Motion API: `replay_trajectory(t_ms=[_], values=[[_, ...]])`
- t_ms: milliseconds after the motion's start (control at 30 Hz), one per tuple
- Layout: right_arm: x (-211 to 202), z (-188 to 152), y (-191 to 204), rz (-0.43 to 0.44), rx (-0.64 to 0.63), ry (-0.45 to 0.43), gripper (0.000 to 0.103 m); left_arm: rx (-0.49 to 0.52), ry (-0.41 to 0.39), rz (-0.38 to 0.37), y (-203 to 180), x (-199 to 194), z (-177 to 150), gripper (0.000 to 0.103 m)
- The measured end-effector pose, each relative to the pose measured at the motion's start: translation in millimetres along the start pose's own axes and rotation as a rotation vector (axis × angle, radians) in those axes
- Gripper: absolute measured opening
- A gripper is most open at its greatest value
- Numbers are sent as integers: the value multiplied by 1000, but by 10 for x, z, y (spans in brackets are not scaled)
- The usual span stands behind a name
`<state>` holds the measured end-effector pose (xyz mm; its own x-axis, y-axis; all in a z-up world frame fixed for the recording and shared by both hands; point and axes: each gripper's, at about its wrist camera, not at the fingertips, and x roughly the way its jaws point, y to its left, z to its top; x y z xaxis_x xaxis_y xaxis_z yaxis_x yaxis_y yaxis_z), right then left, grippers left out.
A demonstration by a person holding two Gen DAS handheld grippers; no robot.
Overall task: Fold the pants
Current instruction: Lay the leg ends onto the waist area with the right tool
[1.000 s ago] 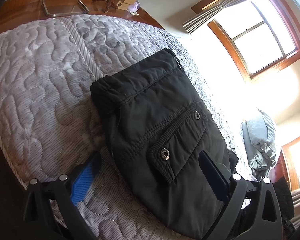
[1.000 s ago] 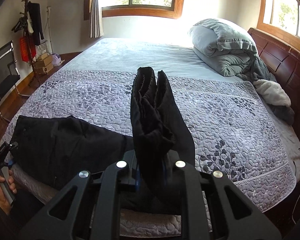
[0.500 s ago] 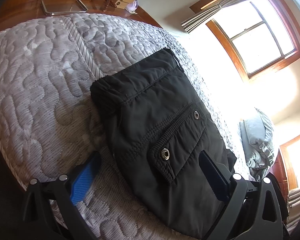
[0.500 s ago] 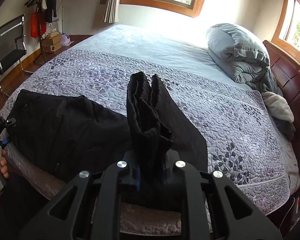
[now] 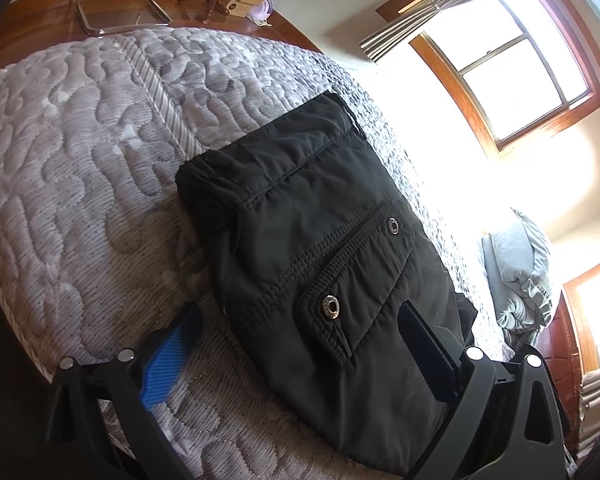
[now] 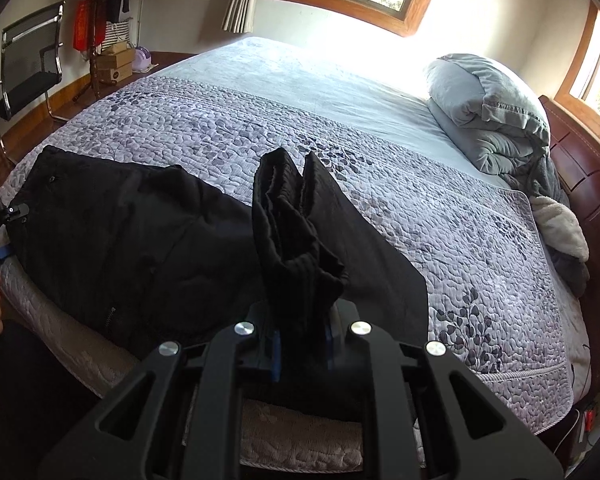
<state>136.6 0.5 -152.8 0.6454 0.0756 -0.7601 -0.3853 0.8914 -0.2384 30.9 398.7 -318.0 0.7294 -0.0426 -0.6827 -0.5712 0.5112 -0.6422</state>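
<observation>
On the quilt, near its front edge, lie the black pants, soft and limp, padded enough to sag; I judge hems and waistband the surest holds. My right gripper is clamped on the bunched leg ends; my left gripper gapes wide over the pocket. Only the left view shows the snaps; only the right shows the full spread.

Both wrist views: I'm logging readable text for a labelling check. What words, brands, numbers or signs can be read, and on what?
No text can be read for certain.
Left gripper: faint white lettering on its body, too small and cut off to read.
Cardboard boxes by the wall: a dark round mark, unreadable.
Black pants: metal snaps only, no legible label.
</observation>
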Motion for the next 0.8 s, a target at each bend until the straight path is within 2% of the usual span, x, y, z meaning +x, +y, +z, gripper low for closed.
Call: replay_trajectory(t_ms=[633,800], values=[[311,-124,404,-1,-141,32,14,2,-6,1,-9,46,36,99],[445,-238,670,-50,-261,45,14,3,-5,2,-11,53,47,99]])
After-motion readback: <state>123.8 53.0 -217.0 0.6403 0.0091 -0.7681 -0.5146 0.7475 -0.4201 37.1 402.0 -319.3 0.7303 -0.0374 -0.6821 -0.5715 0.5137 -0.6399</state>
